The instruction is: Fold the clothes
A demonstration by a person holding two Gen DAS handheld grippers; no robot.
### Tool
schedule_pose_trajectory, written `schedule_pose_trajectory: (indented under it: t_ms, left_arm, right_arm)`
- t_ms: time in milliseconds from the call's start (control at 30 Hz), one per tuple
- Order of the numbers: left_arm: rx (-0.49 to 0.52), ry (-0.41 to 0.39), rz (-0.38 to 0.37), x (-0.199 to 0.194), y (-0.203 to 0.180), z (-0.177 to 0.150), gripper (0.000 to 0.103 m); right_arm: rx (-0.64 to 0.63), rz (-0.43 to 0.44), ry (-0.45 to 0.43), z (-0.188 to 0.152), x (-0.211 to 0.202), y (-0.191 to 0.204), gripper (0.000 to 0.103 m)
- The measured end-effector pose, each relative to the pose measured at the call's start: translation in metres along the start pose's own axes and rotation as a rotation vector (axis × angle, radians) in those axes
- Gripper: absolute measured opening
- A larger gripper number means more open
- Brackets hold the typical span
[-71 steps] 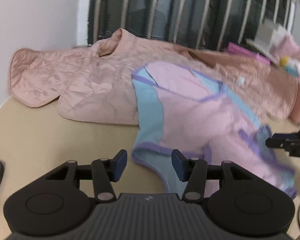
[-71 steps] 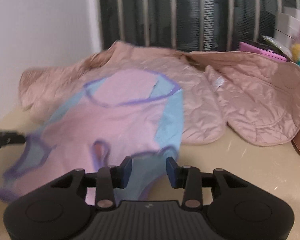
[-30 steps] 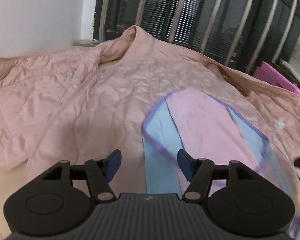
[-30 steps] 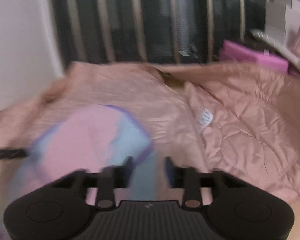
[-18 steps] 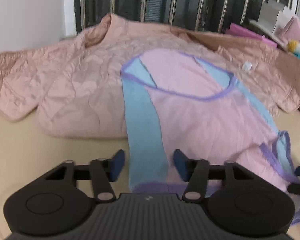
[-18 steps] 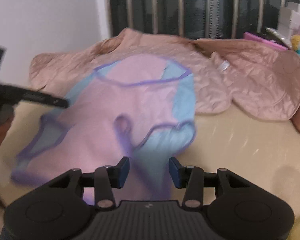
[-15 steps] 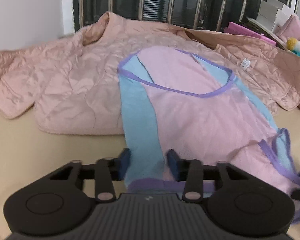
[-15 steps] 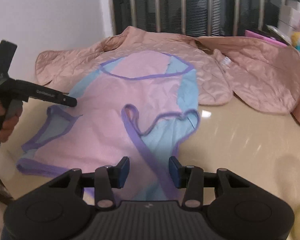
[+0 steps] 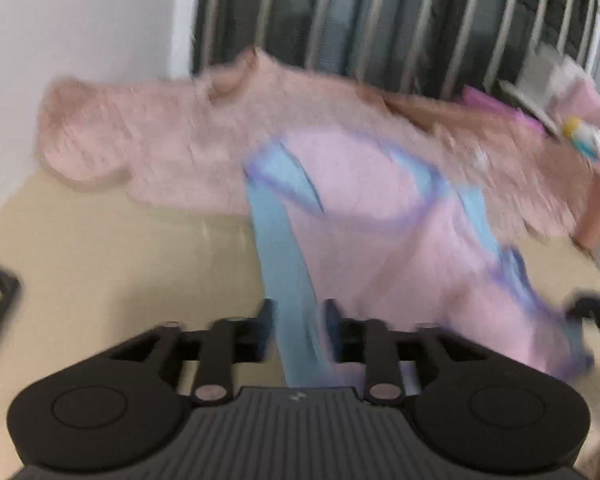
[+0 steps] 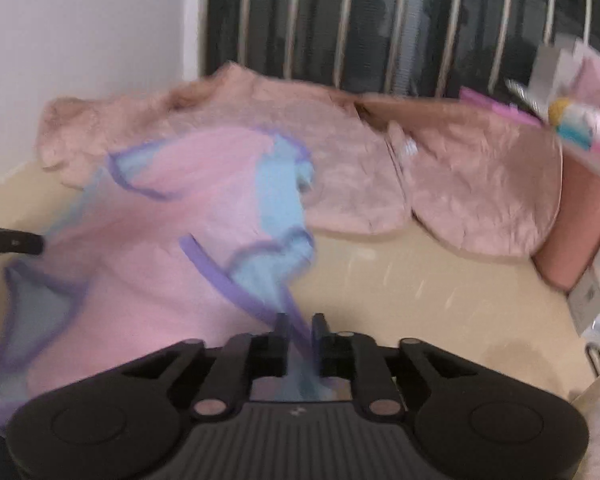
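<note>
Closing my right gripper (image 10: 300,330) on the shirt (image 10: 172,248) hem; left gripper (image 9: 298,320) jaws opening around its blue side, shirt draped onto quilted jacket (image 9: 172,136).

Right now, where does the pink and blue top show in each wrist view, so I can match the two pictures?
Left wrist view: the pink and blue top fills centre and right, its blue side strip running down between the left gripper fingers.
Right wrist view: the top fills centre-left, purple hem between the right gripper fingers.
Shared landmark: the quilted pink jacket behind it.
</note>
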State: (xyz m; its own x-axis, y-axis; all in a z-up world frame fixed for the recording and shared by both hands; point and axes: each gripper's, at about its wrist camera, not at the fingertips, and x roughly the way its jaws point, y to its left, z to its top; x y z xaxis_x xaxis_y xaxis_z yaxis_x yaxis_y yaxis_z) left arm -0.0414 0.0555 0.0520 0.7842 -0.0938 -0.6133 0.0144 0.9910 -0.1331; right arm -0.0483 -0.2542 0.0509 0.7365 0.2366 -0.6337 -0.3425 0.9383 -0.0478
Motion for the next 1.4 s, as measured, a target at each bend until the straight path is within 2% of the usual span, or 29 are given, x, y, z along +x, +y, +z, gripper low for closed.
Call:
schedule_pose_trajectory:
  t_ms: [67,167,233,333,400,433,467,500,600,733,900,967,1000,1067,1133,1167,1233,1333,1400]
  left_arm:
    - [0.0,-0.028,0.032,0.019,0.007,0.034,0.056]
    - [0.043,-0.002,0.059,0.075,0.016,0.087,0.06]
    - [0.09,0.031,0.104,0.115,0.011,0.109,0.062]
    - [0.063,0.104,0.13,0.167,0.01,0.128,0.063]
    - [0.025,0.169,0.099,0.19,0.016,0.128,0.059]
    - [0.057,0.147,0.13,0.19,0.014,0.127,0.03]
    - [0.09,0.123,0.162,0.19,0.012,0.125,0.01]
    - [0.067,0.123,0.154,0.185,0.017,0.124,0.007]
    - [0.012,0.1,0.13,0.16,0.036,0.116,0.001]
    - [0.058,0.014,0.255,0.094,0.059,0.076,0.001]
    - [-0.019,0.016,0.244,-0.003,0.065,-0.003,0.002]
    - [-0.032,0.009,0.215,-0.032,0.056,-0.026,0.01]
    - [-0.024,0.0,0.197,-0.044,0.048,-0.034,0.014]
    - [0.016,-0.018,0.2,-0.053,0.042,-0.033,0.033]
    - [0.016,-0.03,0.213,-0.047,0.049,-0.023,0.041]
    - [0.012,-0.022,0.218,-0.041,0.053,-0.017,0.041]
    - [0.034,0.019,0.183,-0.025,0.053,-0.012,0.041]
    - [0.13,0.035,0.157,-0.017,0.039,-0.022,0.041]
    - [0.211,0.023,0.157,-0.019,0.026,-0.034,0.041]
  right_arm:
    - [-0.027,0.086,-0.044,0.001,-0.018,0.017,0.032]
    - [-0.086,0.259,-0.027,-0.012,-0.027,0.058,0.032]
    - [-0.121,0.331,0.003,-0.023,-0.025,0.084,0.03]
    - [-0.136,0.34,0.014,-0.033,-0.019,0.104,0.03]
    - [-0.123,0.334,0.026,-0.037,-0.013,0.108,0.027]
    - [-0.122,0.327,0.025,-0.04,-0.012,0.11,0.024]
    - [-0.13,0.313,0.017,-0.042,-0.012,0.11,0.014]
    - [-0.134,0.305,0.02,-0.042,-0.012,0.108,0.006]
    - [-0.132,0.28,0.031,-0.04,-0.012,0.095,0.002]
    - [-0.122,0.196,0.027,-0.037,-0.01,0.071,0.002]
    - [-0.09,0.042,0.04,-0.028,0.006,0.014,0.004]
    - [-0.094,-0.019,0.056,-0.024,0.01,-0.005,0.008]
    - [-0.095,-0.035,0.055,-0.022,0.008,-0.012,0.013]
    - [-0.084,-0.012,0.02,-0.018,-0.003,-0.02,0.017]
    - [-0.061,0.075,-0.018,-0.017,-0.015,-0.017,0.025]
    - [-0.061,0.11,-0.027,-0.019,-0.019,-0.013,0.027]
    - [-0.066,0.157,-0.028,-0.023,-0.019,-0.002,0.027]
    - [-0.048,0.142,-0.012,-0.032,-0.013,0.016,0.025]
    - [-0.04,0.147,-0.02,-0.034,-0.011,0.025,0.016]
